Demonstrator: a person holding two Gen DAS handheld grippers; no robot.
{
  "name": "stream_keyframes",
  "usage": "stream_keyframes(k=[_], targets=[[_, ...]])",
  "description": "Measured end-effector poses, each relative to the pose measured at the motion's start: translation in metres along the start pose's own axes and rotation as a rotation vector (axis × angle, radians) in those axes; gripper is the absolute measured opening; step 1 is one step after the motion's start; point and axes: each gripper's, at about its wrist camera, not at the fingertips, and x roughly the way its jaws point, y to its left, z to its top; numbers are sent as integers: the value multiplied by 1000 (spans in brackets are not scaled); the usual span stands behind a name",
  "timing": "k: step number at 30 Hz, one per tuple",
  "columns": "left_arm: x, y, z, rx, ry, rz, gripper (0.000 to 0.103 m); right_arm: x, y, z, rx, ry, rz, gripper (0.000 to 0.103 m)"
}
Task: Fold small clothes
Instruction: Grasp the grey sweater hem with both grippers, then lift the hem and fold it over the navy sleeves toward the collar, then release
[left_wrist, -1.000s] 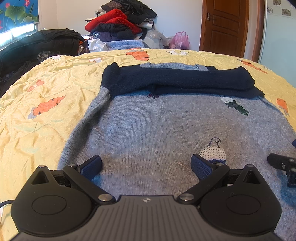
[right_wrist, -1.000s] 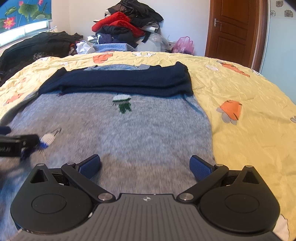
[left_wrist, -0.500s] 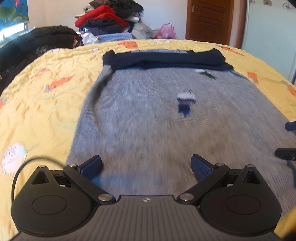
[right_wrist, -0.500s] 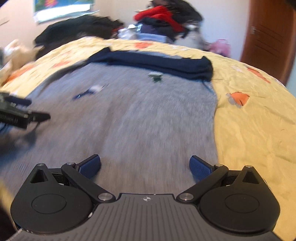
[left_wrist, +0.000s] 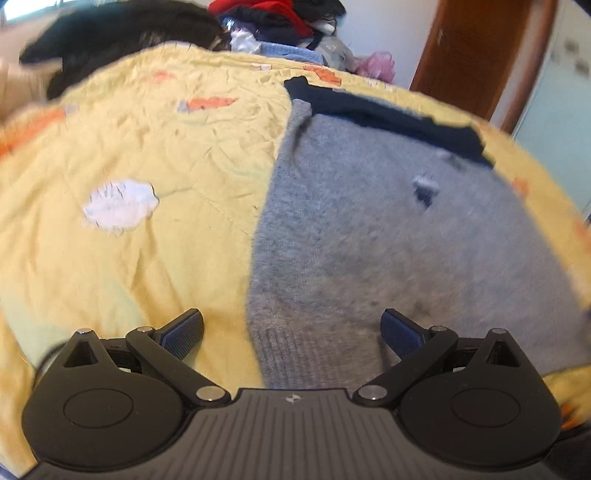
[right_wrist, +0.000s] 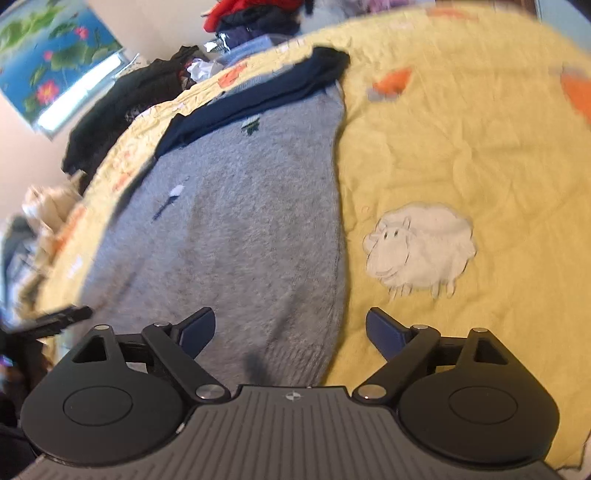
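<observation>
A grey knit sweater (left_wrist: 388, 240) lies flat on the yellow bedspread (left_wrist: 129, 155), with its navy sleeves (left_wrist: 388, 118) folded across the far end. My left gripper (left_wrist: 291, 334) is open and straddles the sweater's near left hem corner. The sweater also shows in the right wrist view (right_wrist: 240, 229), with the navy sleeves (right_wrist: 266, 92) at the far end. My right gripper (right_wrist: 290, 332) is open over the near right hem corner. The left gripper's finger (right_wrist: 62, 317) shows at the left edge there.
A pile of clothes (left_wrist: 280, 18) and a black garment (left_wrist: 110, 40) lie beyond the bed's far edge. A wooden door (left_wrist: 472, 48) stands at the back right. A white sheep print (right_wrist: 417, 247) marks the bedspread right of the sweater.
Both grippers have pulled back towards the near hem and apart, the left to the left corner, the right to the right corner. Both stay open.
</observation>
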Motion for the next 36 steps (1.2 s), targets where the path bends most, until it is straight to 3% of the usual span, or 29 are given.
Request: stream_keyframes(k=[2, 4, 10, 12, 14, 15, 18, 20, 26, 28, 33, 36], targets=[[-2, 12, 4, -103, 12, -112, 103, 6, -9, 0, 102, 100, 142, 86], [0, 24, 7, -211, 31, -215, 103, 14, -12, -2, 146, 167, 215, 80], [16, 68, 4, -547, 130, -506, 102, 13, -24, -1, 242, 140, 252, 71], [18, 75, 0, -608, 153, -546, 102, 14, -29, -2, 265, 132, 263, 67], [18, 76, -1, -612, 168, -550, 97, 17, -32, -3, 280, 131, 276, 61], [17, 74, -1, -597, 173, -535, 89, 18, -34, -4, 283, 132, 278, 56], [18, 68, 0, -529, 209, -463, 48, 24, -39, -5, 300, 143, 252, 32], [20, 66, 0, -502, 225, -452, 46, 25, -41, -5, 296, 146, 245, 24], [21, 55, 7, -421, 250, -436, 43, 30, -35, -7, 278, 169, 262, 24], [23, 47, 7, -358, 278, -372, 5, 30, -34, -7, 268, 166, 265, 23], [20, 40, 6, -300, 260, -348, 5, 27, -29, -7, 234, 150, 257, 19], [9, 37, 16, -287, 205, -403, 5, 22, -28, -3, 239, 127, 299, 18]])
